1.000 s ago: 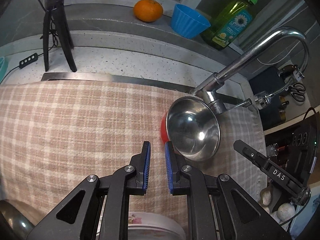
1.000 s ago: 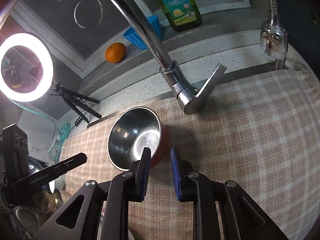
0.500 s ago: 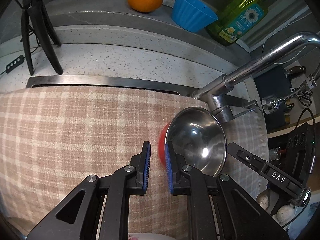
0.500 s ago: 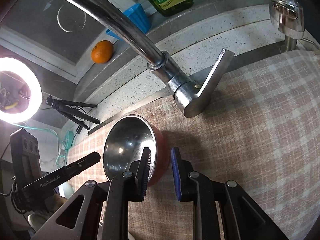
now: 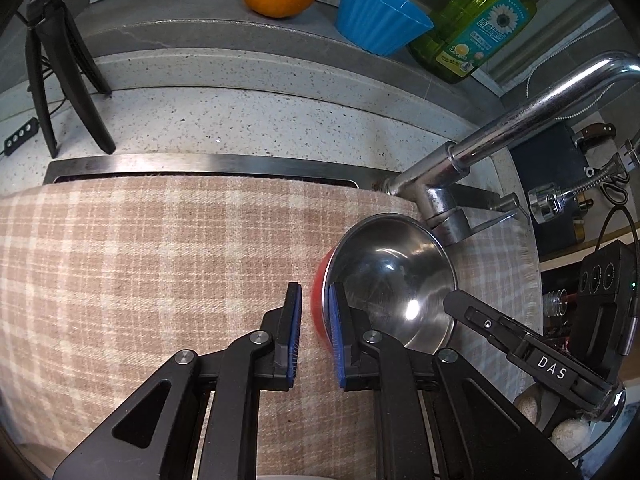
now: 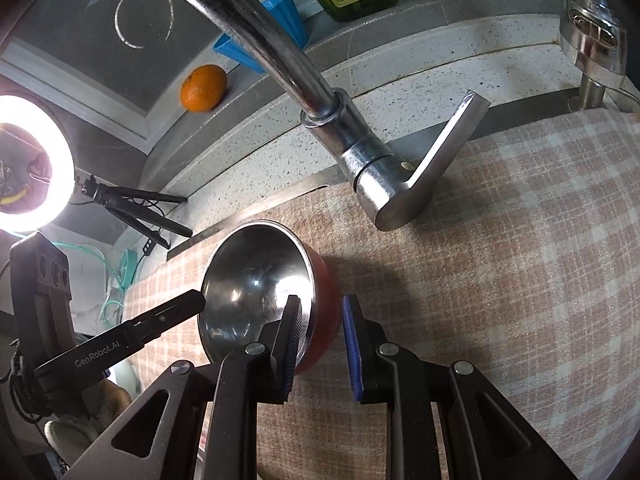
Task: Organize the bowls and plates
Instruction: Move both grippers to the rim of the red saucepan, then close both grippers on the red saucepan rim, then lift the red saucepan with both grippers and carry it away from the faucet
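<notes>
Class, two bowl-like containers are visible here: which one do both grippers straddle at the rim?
The steel bowl with the red outside on the checked cloth; the blue fluted cup stands untouched on the ledge.

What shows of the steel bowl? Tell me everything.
The bowl is round and deep, with a shiny, lightly scratched steel inside and a red outer wall. It is empty, over the plaid cloth, close to the faucet base; whether it rests there is unclear. The left gripper, whose jaws have just been closing, and the right gripper each straddle its wall, one finger inside, one outside.
</notes>
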`<state>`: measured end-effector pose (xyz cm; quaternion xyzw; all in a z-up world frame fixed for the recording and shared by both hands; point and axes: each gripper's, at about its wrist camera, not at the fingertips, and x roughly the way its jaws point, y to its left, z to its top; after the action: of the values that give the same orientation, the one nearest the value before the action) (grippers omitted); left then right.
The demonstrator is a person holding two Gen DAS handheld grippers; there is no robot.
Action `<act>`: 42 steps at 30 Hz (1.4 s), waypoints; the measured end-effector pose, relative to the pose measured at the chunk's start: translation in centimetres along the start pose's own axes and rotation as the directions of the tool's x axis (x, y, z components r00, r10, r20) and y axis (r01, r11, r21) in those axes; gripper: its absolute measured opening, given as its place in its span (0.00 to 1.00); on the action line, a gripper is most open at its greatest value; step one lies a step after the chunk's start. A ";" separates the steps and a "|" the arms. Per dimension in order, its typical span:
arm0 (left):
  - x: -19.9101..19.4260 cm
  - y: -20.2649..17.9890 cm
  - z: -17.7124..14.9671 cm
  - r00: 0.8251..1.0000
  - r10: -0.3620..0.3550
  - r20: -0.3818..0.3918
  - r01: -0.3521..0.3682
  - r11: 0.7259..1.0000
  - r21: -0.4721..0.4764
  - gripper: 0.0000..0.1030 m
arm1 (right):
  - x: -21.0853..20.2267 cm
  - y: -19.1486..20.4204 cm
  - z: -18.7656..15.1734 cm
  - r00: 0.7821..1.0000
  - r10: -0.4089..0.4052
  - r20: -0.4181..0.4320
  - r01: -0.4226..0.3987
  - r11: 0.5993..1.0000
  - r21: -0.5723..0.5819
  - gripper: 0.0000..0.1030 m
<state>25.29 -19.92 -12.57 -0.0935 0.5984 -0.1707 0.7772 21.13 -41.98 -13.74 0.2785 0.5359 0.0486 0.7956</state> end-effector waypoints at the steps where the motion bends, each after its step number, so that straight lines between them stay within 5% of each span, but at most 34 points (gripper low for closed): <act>1: 0.0 0.0 0.0 1.000 -0.001 0.001 0.001 1.000 -0.001 0.08 | 0.1 0.0 0.0 1.000 -0.001 -0.002 0.001 1.000 -0.001 0.18; 9: 0.5 -0.6 0.1 1.000 -0.012 -0.004 0.012 1.000 0.010 0.05 | 0.5 0.3 -0.1 1.000 0.000 0.000 0.000 1.000 0.002 0.07; 17: 0.1 -0.7 0.1 1.000 -0.003 0.000 0.003 1.000 0.014 0.05 | 0.3 1.0 -0.2 1.000 -0.016 0.000 0.016 1.000 -0.004 0.07; 42: -9.0 -1.3 -5.0 0.993 -0.057 0.102 0.050 0.997 0.063 0.05 | -7.1 5.0 -4.9 0.997 0.032 0.066 -0.028 0.997 -0.068 0.07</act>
<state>18.22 -17.48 -5.37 -0.0947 0.5489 -0.2045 0.8049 14.92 -38.51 -6.76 0.2612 0.5028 0.0690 0.8211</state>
